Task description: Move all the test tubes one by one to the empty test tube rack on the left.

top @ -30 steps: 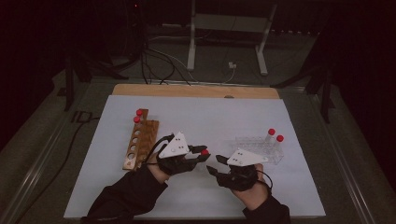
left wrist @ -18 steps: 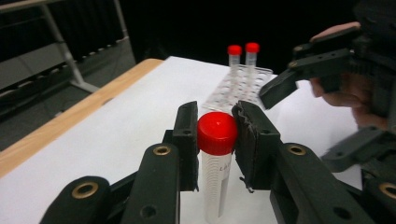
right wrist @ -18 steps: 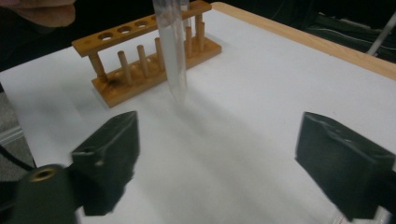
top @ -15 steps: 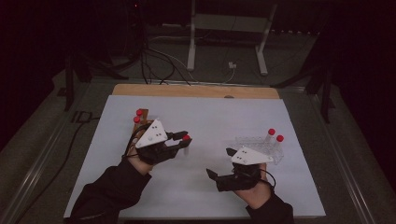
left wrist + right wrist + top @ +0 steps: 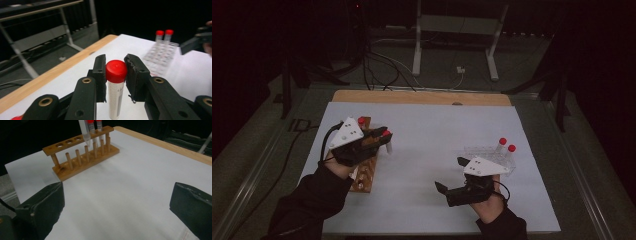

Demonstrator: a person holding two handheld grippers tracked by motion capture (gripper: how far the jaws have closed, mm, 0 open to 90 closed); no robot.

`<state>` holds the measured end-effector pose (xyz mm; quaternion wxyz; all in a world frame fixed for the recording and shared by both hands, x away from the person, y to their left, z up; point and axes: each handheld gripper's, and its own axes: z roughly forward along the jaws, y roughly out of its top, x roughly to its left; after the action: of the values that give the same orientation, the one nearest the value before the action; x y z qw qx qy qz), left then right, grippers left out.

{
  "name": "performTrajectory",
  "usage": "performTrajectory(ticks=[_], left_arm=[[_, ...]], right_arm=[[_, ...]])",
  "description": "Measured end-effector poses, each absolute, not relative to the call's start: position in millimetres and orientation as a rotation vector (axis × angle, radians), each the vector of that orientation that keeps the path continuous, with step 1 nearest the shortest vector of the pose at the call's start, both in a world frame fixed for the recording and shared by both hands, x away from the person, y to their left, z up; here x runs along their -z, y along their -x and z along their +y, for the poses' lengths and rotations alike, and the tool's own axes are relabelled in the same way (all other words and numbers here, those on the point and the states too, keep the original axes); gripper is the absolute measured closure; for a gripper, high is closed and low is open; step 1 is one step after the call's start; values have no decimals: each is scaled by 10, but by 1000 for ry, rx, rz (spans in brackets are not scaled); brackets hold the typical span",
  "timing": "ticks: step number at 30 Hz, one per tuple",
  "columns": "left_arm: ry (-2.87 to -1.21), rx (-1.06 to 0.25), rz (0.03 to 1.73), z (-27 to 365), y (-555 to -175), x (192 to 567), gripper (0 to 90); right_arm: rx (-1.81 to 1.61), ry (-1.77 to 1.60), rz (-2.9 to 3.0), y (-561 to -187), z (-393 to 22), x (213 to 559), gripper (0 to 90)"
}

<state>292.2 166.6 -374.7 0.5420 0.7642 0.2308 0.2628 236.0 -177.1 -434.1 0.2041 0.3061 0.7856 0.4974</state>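
Observation:
My left gripper (image 5: pixel 384 137) is shut on the red cap of a clear tube (image 5: pixel 389 148), which hangs upright just off the right side of the wooden rack (image 5: pixel 366 172). In the left gripper view both pads clamp the tube (image 5: pixel 115 97) at its cap. Seen from the right gripper, that tube (image 5: pixel 84 131) hangs over the wooden rack (image 5: pixel 82 157), beside two red-capped tubes (image 5: pixel 99 126) standing in its far end. My right gripper (image 5: pixel 451 175) rests low at the front right. Its jaws have just been opening and stand wide apart (image 5: pixel 118 195) with nothing between them.
A clear plastic rack (image 5: pixel 487 152) with two red-capped tubes (image 5: pixel 507 145) stands at the right, just behind my right hand; it also appears as a clear rack (image 5: pixel 162 53) in the left gripper view. White paper (image 5: pixel 437 130) covers a wooden board (image 5: pixel 422 96).
My left gripper has carried the tube from the middle of the table leftward and up to the wooden rack. The right gripper's jaws have spread wide; that hand stayed in place.

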Motion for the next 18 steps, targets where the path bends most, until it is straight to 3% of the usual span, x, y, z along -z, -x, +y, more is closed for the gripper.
performTrajectory(ticks=[18], left_arm=[[-1735, -726, 745, 2170, -3169, 3822, 721]], right_arm=[[-1419, -853, 2164, -2355, -1821, 4316, 0]])
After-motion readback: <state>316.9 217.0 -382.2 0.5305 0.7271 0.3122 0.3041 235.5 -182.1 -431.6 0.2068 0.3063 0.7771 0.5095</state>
